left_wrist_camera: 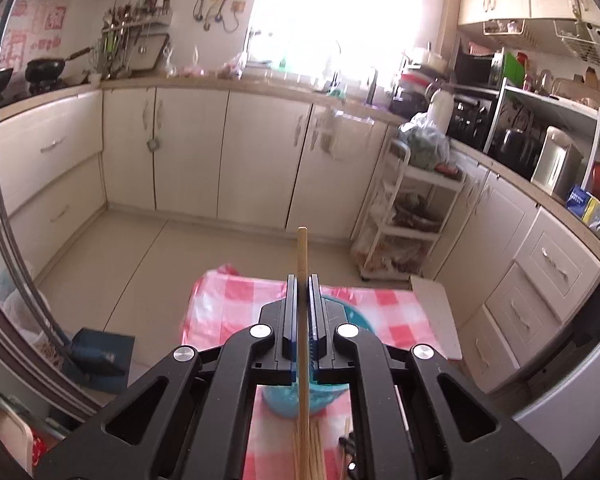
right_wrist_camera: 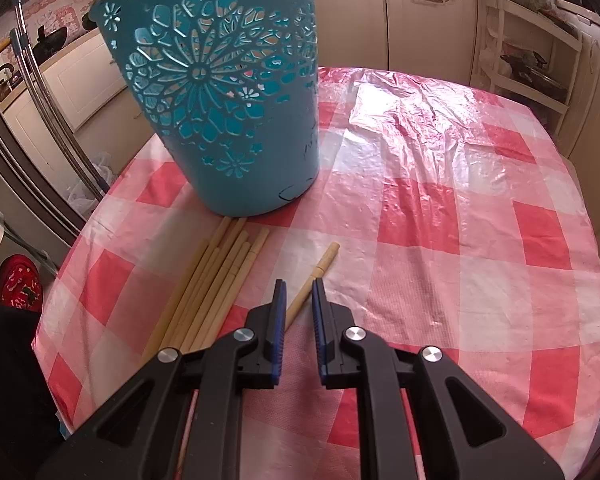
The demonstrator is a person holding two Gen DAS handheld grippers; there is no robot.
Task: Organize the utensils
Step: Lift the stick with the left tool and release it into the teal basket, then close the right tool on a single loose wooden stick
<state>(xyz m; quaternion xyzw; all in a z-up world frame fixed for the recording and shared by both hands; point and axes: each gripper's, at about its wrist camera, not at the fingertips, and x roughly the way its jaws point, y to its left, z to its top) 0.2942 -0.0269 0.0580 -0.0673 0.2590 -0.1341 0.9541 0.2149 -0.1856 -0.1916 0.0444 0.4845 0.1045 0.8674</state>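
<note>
My left gripper (left_wrist_camera: 302,278) is shut on a single wooden chopstick (left_wrist_camera: 302,248), held high over the table, the stick running straight out past the fingertips. Below it are the teal cut-out utensil holder (left_wrist_camera: 286,406) and a bundle of chopsticks (left_wrist_camera: 306,452). In the right wrist view the holder (right_wrist_camera: 228,120) stands upright on the red-and-white checked tablecloth (right_wrist_camera: 440,200), and several chopsticks (right_wrist_camera: 216,280) lie at its foot. My right gripper (right_wrist_camera: 300,282) is low over the cloth, its jaws narrowed on a separate chopstick (right_wrist_camera: 324,260) that crosses slantwise from one pad to the other.
A white shelf cart (left_wrist_camera: 404,216) stands beyond the table by the cabinets. A flat cardboard piece (left_wrist_camera: 440,312) leans off the table's right side. A blue dustpan (left_wrist_camera: 96,354) and metal poles (left_wrist_camera: 4,200) are at the left.
</note>
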